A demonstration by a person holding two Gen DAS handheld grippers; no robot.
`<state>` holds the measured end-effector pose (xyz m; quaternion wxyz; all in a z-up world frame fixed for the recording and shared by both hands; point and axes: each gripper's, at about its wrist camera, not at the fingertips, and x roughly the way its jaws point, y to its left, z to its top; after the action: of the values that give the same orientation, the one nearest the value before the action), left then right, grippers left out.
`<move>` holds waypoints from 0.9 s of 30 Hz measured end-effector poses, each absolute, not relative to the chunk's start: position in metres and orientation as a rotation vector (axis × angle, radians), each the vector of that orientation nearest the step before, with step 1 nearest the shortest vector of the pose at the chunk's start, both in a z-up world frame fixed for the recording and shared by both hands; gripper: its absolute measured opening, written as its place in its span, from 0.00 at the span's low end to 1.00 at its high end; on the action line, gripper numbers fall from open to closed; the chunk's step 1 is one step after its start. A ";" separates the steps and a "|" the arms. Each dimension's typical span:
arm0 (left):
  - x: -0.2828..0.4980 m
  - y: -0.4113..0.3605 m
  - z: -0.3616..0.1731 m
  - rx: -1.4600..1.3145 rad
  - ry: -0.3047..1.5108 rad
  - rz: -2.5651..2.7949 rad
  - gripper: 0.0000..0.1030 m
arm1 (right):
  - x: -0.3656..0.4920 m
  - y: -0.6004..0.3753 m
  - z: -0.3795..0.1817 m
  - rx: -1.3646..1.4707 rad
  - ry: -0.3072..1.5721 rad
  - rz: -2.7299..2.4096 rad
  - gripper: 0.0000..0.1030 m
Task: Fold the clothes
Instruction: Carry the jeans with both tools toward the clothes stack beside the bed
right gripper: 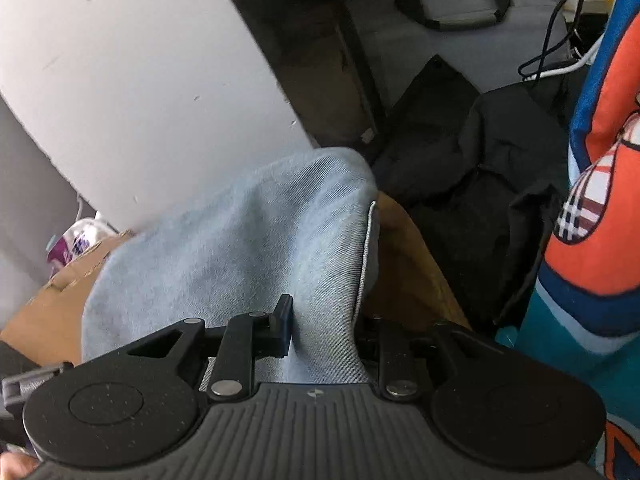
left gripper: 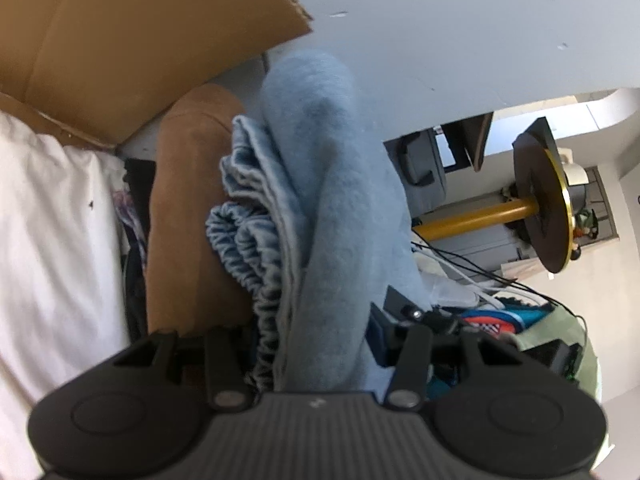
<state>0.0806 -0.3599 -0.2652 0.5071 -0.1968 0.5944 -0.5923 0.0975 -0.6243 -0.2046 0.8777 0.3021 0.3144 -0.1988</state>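
Both grippers carry folded light-blue denim between them.

The light-blue denim garment (left gripper: 336,200), elastic waistband bunched, hangs pinched in the left gripper (left gripper: 316,344) and the right gripper (right gripper: 324,328), above a tan cushion (left gripper: 188,208) beside a cardboard box (left gripper: 120,40). Likely mid-fold; next, lay it flat and align the edges.

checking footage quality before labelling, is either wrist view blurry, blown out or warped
Left wrist view: the light blue garment near the lens is soft and smeared, the white cloth at left is nearly blown out, and straight edges bow near the dark corners. Right wrist view: sharper, denim weave readable on the garment, dark bags underexposed, same fisheye bowing.
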 end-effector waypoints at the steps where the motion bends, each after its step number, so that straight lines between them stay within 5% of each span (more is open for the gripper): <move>1: 0.081 -0.359 -0.266 -0.477 1.439 -1.425 0.50 | 0.099 -0.625 -0.205 0.629 0.653 -0.416 0.26; 13: 0.125 -0.321 -0.211 -0.197 1.337 -1.416 0.53 | 0.102 -0.641 -0.222 0.689 0.614 -0.402 0.27; 21: 0.129 -0.317 -0.139 -0.119 1.180 -1.504 0.53 | 0.094 -0.637 -0.223 0.703 0.548 -0.475 0.37; 27: 0.094 -0.342 -0.135 -0.006 1.093 -1.568 0.49 | 0.087 -0.636 -0.218 0.702 0.522 -0.523 0.42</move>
<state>0.0943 -0.3422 -0.1351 0.5771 -0.0026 0.4671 -0.6699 0.0872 -0.6363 -0.2177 0.8730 0.3358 0.2498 -0.2504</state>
